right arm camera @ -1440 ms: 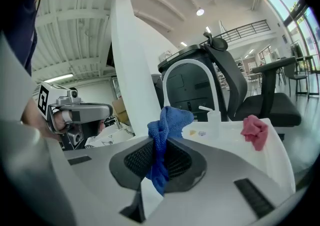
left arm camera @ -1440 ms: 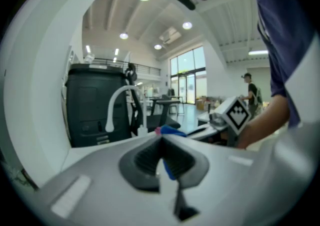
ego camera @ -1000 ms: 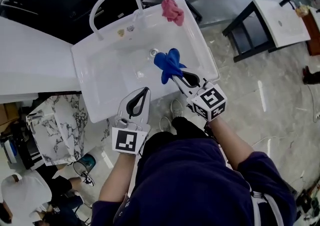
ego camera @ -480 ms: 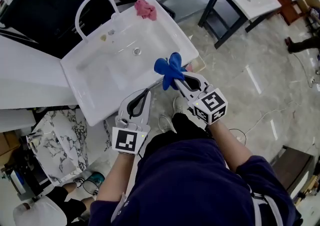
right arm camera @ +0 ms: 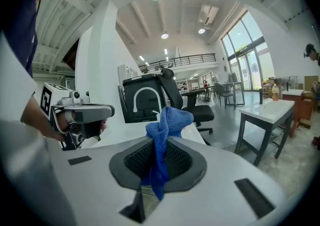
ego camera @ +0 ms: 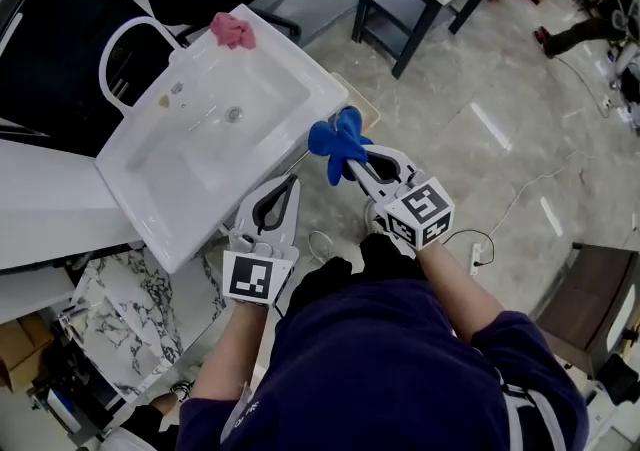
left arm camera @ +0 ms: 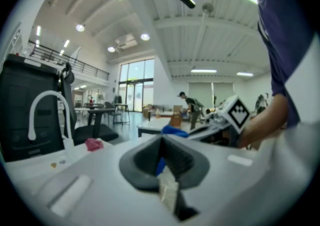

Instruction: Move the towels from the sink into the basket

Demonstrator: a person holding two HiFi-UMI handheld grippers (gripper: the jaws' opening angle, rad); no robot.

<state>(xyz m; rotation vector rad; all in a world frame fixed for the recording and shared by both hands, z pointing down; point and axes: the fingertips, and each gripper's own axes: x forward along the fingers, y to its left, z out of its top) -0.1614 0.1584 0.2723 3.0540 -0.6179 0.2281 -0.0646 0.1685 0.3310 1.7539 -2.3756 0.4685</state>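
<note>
White left gripper (ego camera: 288, 185) and right gripper (ego camera: 356, 163), black-padded inside, each bearing a cube of black-and-white square markers; the person wears a navy top (ego camera: 380, 369).

Noted: tan container (ego camera: 362, 109) mostly hidden behind white ceramic sink (ego camera: 270, 89); blue cloth towel (ego camera: 338, 134), lower end buried in my R gripper (ego camera: 352, 161) jaws.

Clrs: blue towel (ego camera: 338, 142), pink towel (ego camera: 232, 30), wht sink (ego camera: 160, 199), navy top (ego camera: 390, 369), pale veined flr (ego camera: 500, 119).

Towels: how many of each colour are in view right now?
Blue towel: 1, pinched in the right gripper
Pink towel: 1, on the sink rim
Total: 2
</note>
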